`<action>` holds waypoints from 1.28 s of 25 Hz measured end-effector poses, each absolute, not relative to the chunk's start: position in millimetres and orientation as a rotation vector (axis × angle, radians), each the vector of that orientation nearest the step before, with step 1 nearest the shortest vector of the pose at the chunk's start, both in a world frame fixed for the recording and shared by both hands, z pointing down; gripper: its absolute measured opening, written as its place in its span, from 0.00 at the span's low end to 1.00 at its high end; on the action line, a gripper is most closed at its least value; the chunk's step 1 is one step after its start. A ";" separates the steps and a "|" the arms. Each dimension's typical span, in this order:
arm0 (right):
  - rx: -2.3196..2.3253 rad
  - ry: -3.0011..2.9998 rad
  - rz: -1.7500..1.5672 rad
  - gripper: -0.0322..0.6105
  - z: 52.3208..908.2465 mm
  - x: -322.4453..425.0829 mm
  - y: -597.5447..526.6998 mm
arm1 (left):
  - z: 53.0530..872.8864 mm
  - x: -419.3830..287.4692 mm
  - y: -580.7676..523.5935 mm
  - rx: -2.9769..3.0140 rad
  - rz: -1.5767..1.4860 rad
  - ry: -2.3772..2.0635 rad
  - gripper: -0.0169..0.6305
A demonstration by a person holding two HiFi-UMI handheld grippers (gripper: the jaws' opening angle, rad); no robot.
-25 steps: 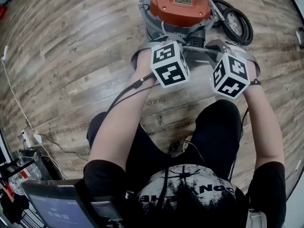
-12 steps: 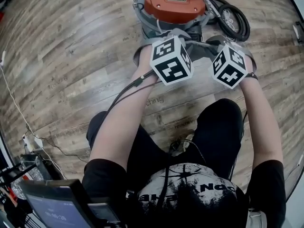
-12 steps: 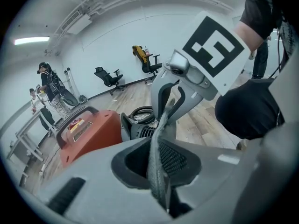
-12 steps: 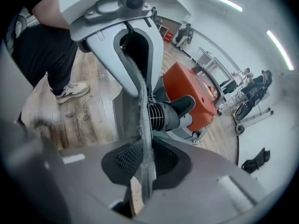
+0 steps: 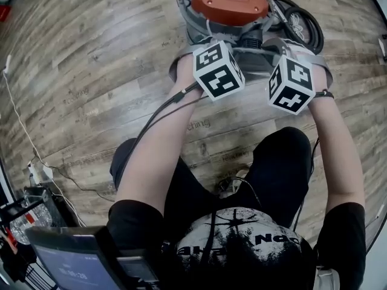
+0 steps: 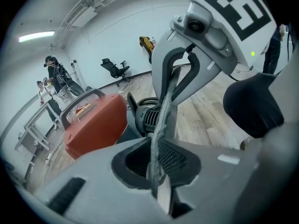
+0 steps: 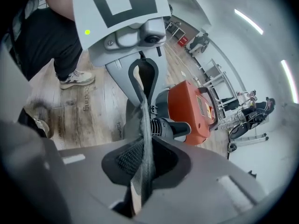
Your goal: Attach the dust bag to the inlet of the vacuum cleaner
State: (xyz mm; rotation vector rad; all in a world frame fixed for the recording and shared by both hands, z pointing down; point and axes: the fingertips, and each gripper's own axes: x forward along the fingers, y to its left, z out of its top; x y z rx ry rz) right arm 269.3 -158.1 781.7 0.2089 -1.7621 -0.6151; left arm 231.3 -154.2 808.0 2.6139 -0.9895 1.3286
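Observation:
The vacuum cleaner [image 5: 227, 2] with its orange top stands on the wood floor, just beyond both grippers. Its black ribbed inlet [image 6: 147, 118] faces them. A grey fabric dust bag [image 5: 257, 52] is stretched between the two grippers in front of the inlet. My left gripper [image 6: 158, 171] is shut on one edge of the dust bag [image 6: 161, 125]. My right gripper [image 7: 141, 169] is shut on the opposite edge [image 7: 145, 125]. In the head view only the marker cubes [image 5: 217, 71] [image 5: 292, 83] show clearly; the jaws lie hidden beneath them. Each gripper view shows the other gripper across the bag.
A black hose [image 5: 302, 29] lies coiled right of the vacuum. The person's legs and shoe [image 7: 74, 80] are close behind the grippers. A white cable [image 5: 18, 125] and a power strip [image 5: 36, 174] lie at the left. People and an office chair [image 6: 114, 69] are far off.
Both grippers keep their hold on the bag in front of the vacuum; they have only swayed slightly, ending a little nearer the vacuum.

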 end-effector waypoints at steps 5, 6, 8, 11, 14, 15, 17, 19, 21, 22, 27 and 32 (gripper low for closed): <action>0.283 -1.835 -0.506 0.12 792.0 285.7 -166.8 | 796.1 245.1 -156.0 2.672 1.240 -0.998 0.08; 0.297 -1.842 -0.488 0.12 794.8 288.1 -169.0 | 793.2 247.6 -157.4 2.683 1.236 -1.001 0.08; 0.319 -1.852 -0.456 0.12 800.2 291.4 -172.9 | 786.8 252.2 -160.2 2.706 1.233 -1.005 0.08; 0.347 -1.874 -0.408 0.12 805.6 294.5 -176.0 | 778.7 258.9 -161.8 2.745 1.235 -1.002 0.09; 0.349 -1.868 -0.437 0.12 803.9 294.9 -174.9 | 778.8 259.6 -162.3 2.758 1.245 -0.998 0.09; 0.344 -1.859 -0.474 0.12 801.4 293.4 -174.6 | 781.1 257.2 -162.9 2.752 1.243 -0.994 0.09; 0.334 -1.840 -0.545 0.12 795.1 288.5 -173.4 | 788.3 250.4 -162.8 2.733 1.254 -0.988 0.09; 0.316 -1.818 -0.598 0.12 788.3 281.2 -171.2 | 797.8 242.7 -160.9 2.703 1.274 -0.995 0.08; 0.282 -1.786 -0.656 0.12 783.2 271.3 -167.2 | 807.0 234.3 -158.5 2.660 1.278 -1.005 0.08; 0.263 -1.768 -0.685 0.12 781.8 267.1 -165.1 | 810.5 231.0 -157.8 2.641 1.286 -1.010 0.08; 0.240 -1.760 -0.705 0.13 781.2 267.1 -165.3 | 810.5 231.4 -160.9 2.629 1.279 -1.034 0.08; 0.303 -1.851 -0.598 0.13 791.0 280.3 -171.8 | 799.2 241.9 -164.0 2.666 1.194 -1.037 0.08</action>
